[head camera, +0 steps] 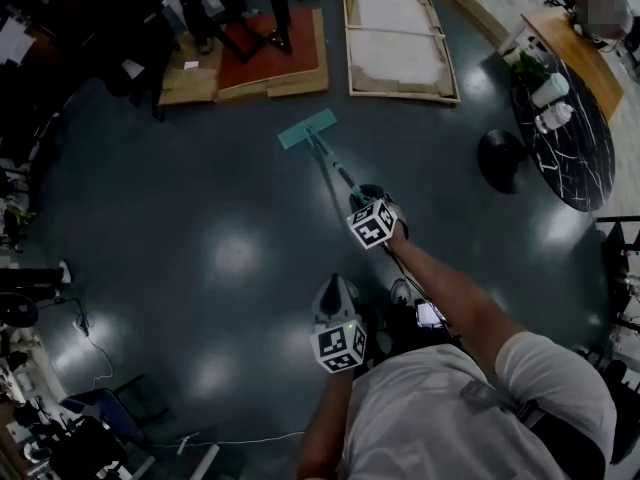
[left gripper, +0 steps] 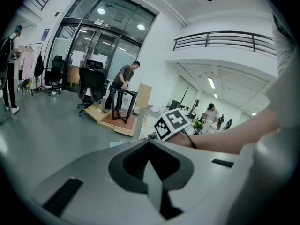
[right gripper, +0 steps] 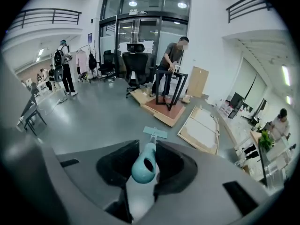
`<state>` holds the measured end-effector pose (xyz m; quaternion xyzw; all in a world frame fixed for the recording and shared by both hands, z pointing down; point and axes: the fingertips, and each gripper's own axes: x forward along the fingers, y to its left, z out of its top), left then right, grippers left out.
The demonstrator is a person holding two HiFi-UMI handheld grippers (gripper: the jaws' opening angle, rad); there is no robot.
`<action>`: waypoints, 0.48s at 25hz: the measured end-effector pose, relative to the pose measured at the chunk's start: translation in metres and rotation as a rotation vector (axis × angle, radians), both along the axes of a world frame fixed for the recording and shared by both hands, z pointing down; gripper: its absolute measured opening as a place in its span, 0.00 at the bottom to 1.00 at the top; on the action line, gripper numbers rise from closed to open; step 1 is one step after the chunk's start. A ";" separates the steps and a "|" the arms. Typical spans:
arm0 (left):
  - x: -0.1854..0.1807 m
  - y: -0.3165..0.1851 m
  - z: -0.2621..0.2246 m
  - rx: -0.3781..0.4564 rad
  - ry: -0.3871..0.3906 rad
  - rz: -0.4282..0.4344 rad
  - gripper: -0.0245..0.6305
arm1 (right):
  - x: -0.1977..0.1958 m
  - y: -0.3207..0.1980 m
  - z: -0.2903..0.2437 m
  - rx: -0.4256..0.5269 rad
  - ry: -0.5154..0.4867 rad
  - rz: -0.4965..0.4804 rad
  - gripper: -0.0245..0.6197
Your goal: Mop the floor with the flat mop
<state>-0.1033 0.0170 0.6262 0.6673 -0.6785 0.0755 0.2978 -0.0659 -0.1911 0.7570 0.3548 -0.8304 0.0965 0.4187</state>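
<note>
The flat mop's teal head (head camera: pixel 306 128) lies on the dark floor ahead of me, and its thin handle (head camera: pixel 335 168) slopes back to my right gripper (head camera: pixel 372 206). In the right gripper view the handle's teal end (right gripper: pixel 144 167) sits between the jaws, which are shut on it, with the mop head (right gripper: pixel 155 132) beyond on the floor. My left gripper (head camera: pixel 336 290) hangs lower and nearer my body, apart from the handle. Its jaws (left gripper: pixel 150 144) meet with nothing between them, and the right gripper's marker cube (left gripper: pixel 171 123) shows just past them.
Cardboard sheets with a red mat (head camera: pixel 270 58) and a flat boxed panel (head camera: pixel 398 38) lie beyond the mop head. A person (right gripper: pixel 171 60) works at a black frame there. At the right are a dark oval table (head camera: pixel 565 138) and a round black base (head camera: pixel 500 158). Cables (head camera: pixel 90 338) trail at the left.
</note>
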 end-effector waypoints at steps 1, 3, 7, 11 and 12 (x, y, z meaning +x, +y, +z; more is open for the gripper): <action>-0.005 -0.002 0.000 -0.002 -0.001 -0.002 0.04 | -0.006 -0.009 0.006 -0.001 0.010 0.005 0.22; -0.014 -0.005 0.000 -0.005 -0.002 -0.010 0.04 | -0.017 -0.024 0.020 -0.002 0.027 0.020 0.22; -0.024 0.000 0.000 -0.019 0.006 -0.026 0.04 | -0.031 -0.045 0.037 -0.010 0.033 0.052 0.22; -0.032 0.001 0.006 -0.018 0.002 -0.016 0.04 | -0.039 -0.059 0.031 0.018 0.032 0.049 0.22; -0.033 0.002 0.007 -0.020 0.000 -0.011 0.04 | -0.038 -0.058 0.027 0.019 0.030 0.048 0.21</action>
